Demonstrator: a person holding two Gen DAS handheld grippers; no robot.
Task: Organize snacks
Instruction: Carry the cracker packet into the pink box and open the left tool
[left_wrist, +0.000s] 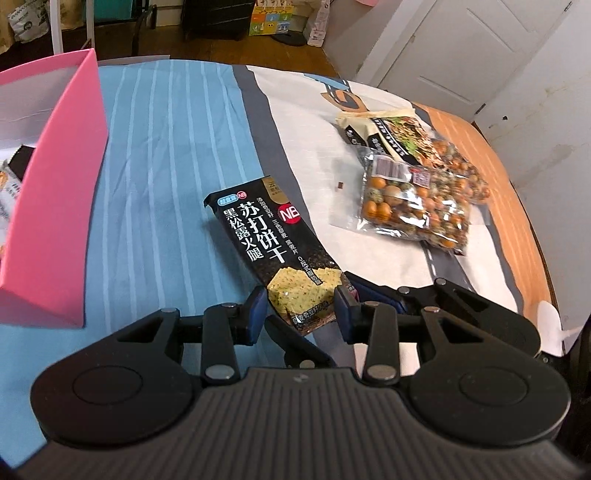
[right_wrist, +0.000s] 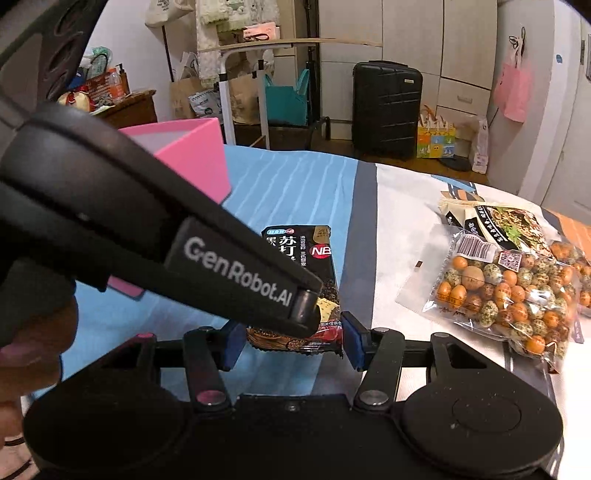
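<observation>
A black soda-cracker pack (left_wrist: 271, 245) lies on the striped cloth, its near end between both grippers' fingers. My left gripper (left_wrist: 300, 314) is open around that end, blue pads on either side and apart from it. My right gripper (right_wrist: 291, 341) is open too, its pads flanking the same pack (right_wrist: 312, 247) from below; its fingers also show under the pack in the left wrist view. The left gripper's black body (right_wrist: 155, 236) crosses the right wrist view and hides part of the pack. A pink box (left_wrist: 55, 206) stands at the left with snacks inside.
A clear bag of coated nuts (left_wrist: 413, 203) and a dark noodle-print bag (left_wrist: 395, 136) lie at the right on the white cloth; both show in the right wrist view (right_wrist: 506, 291). The table's orange edge (left_wrist: 517, 206) curves at the right. A black suitcase (right_wrist: 386, 107) stands beyond.
</observation>
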